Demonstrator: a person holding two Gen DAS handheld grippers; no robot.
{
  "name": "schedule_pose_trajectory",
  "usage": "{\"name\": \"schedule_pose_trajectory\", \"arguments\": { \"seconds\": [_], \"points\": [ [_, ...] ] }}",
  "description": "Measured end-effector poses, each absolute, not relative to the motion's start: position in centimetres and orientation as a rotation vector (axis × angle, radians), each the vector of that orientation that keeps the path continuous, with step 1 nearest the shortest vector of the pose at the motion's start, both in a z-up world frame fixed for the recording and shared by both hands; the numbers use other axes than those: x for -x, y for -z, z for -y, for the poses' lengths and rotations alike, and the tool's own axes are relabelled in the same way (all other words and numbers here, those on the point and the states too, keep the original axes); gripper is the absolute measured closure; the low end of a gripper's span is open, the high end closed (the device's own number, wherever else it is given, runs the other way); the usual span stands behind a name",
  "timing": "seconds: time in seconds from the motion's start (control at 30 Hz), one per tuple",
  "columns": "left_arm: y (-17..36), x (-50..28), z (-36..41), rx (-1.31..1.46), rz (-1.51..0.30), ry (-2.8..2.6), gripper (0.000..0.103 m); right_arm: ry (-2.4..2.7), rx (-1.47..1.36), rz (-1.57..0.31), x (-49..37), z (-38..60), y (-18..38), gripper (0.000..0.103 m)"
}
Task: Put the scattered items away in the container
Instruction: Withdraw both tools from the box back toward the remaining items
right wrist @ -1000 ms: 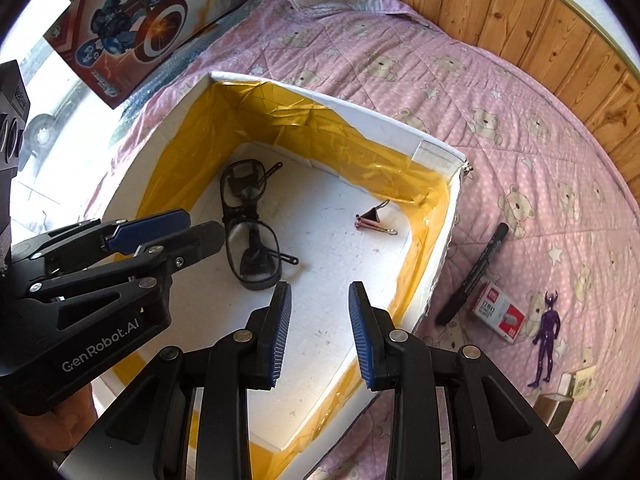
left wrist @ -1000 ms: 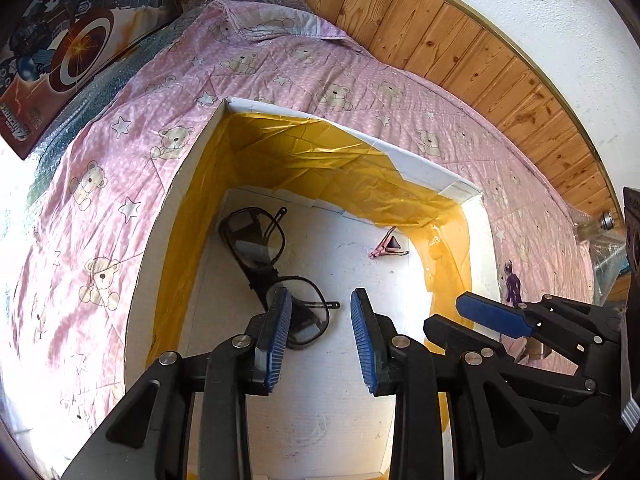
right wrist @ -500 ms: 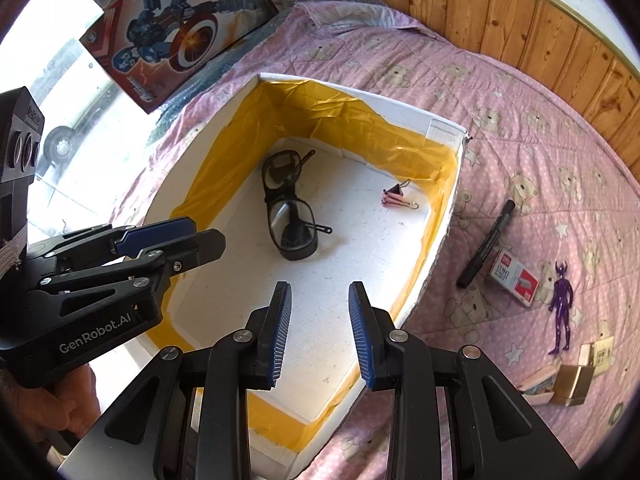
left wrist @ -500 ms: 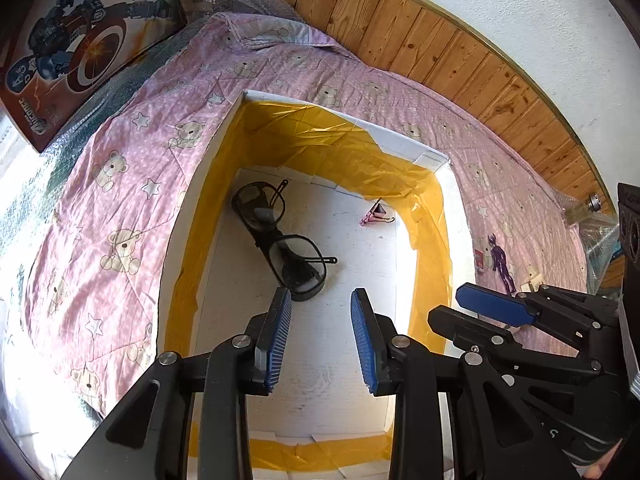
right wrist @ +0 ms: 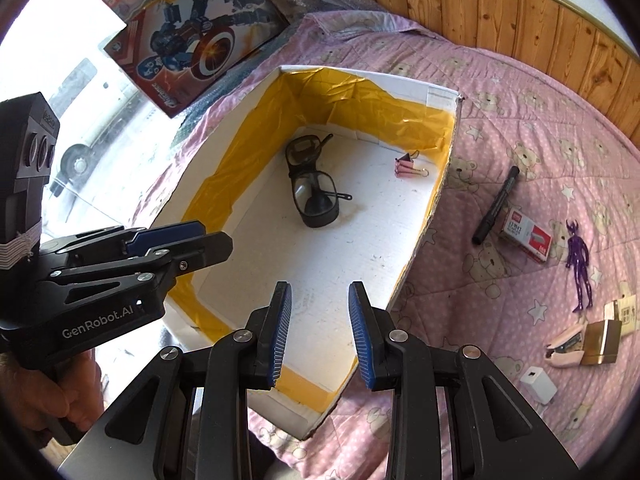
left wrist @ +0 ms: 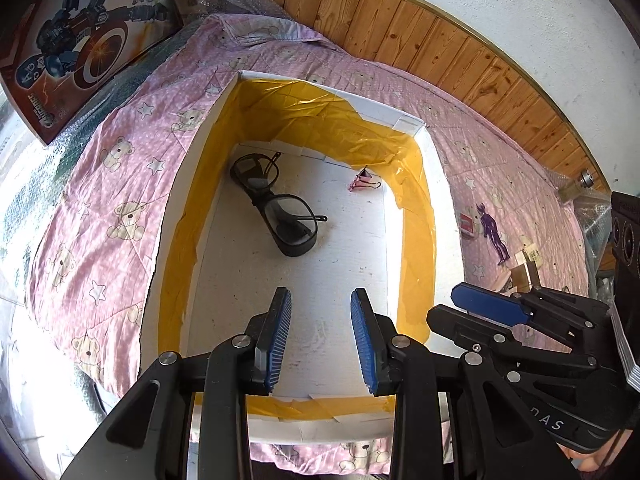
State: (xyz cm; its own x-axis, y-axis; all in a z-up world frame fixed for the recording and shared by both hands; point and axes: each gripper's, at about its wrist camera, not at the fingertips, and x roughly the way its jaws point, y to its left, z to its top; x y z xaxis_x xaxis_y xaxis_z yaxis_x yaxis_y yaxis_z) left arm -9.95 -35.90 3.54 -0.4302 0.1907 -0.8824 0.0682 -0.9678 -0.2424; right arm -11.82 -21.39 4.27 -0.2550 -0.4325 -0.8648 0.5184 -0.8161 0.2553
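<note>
A white foam box (left wrist: 436,168) (right wrist: 442,92) lined with yellow tape sits on the pink bedspread. Inside lie black glasses (left wrist: 276,204) (right wrist: 312,184) and a pink binder clip (left wrist: 362,180) (right wrist: 410,166). Right of the box lie a black marker (right wrist: 496,204), a red-and-white staple box (right wrist: 528,234) (left wrist: 467,222), a purple figurine (right wrist: 580,264) (left wrist: 494,232), a pink stapler with a gold box (right wrist: 584,346) and a white charger cube (right wrist: 538,384). My left gripper (left wrist: 320,340) hangs open over the box's near end. My right gripper (right wrist: 318,334) hangs open above the box's near right wall, holding nothing.
A robot toy box (left wrist: 84,40) (right wrist: 196,44) leans at the far left on bubble wrap. A wood-panelled wall (left wrist: 440,48) runs behind the bed. The other gripper shows in each view, right (left wrist: 520,328) and left (right wrist: 120,272), the latter held by a hand (right wrist: 52,396).
Both grippers have pulled back and risen away from the box, so more of the box and bedspread shows. The glasses and clip stay in place. Both stay open.
</note>
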Motion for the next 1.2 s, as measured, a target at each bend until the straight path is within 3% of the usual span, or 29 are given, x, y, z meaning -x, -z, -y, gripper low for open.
{"name": "schedule_pose_trajectory", "arguments": {
  "seconds": [0.37, 0.8, 1.2],
  "points": [
    [-6.3, 5.0, 32.8, 1.458, 0.191, -2.636, 0.07, 2.211, -1.236, -0.021, 5.6, 17.8, -6.1, 0.071],
    [-7.8, 0.0, 27.2, 1.29, -0.011, -2.579, 0.07, 2.328, -1.14, 0.249, 0.0, 10.9, -5.8, 0.07],
    [-4.6, -1.3, 18.9, 1.303, -0.081, -2.402, 0.069, 2.432, -1.274, 0.484, -1.7, 0.9, -0.4, 0.067]
  ]
}}
